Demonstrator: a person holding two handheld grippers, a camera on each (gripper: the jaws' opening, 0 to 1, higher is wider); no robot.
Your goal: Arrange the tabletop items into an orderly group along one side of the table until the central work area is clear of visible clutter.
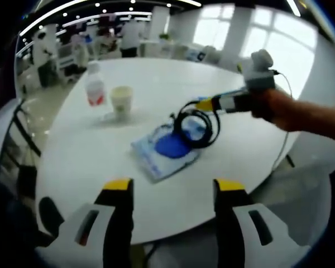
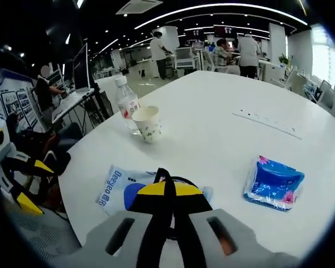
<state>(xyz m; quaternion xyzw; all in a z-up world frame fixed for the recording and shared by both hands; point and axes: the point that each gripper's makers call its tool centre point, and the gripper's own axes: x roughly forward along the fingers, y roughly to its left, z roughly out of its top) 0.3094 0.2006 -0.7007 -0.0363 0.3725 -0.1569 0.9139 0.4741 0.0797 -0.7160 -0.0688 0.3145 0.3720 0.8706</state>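
A black coiled cable (image 1: pixel 196 127) hangs just above a blue-and-white packet (image 1: pixel 154 157) on the round white table (image 1: pixel 100 167). My right gripper (image 1: pixel 201 104) comes in from the right in the left gripper view and is shut on the coil's top. In the right gripper view the same gripper (image 2: pixel 168 187) has its yellow tips pressed on the cable (image 2: pixel 162 173), with the packet (image 2: pixel 114 187) beneath. My left gripper (image 1: pixel 174 187) is open over the table's near edge, holding nothing. A water bottle (image 1: pixel 94 86) and a paper cup (image 1: pixel 121 101) stand together at the far left.
A blue tissue pack (image 2: pixel 273 184) lies to the right of the packet, and a white power strip (image 2: pixel 265 120) lies further back. The left gripper (image 2: pixel 17 167) shows off the table's edge. Chairs, desks and people stand beyond the table.
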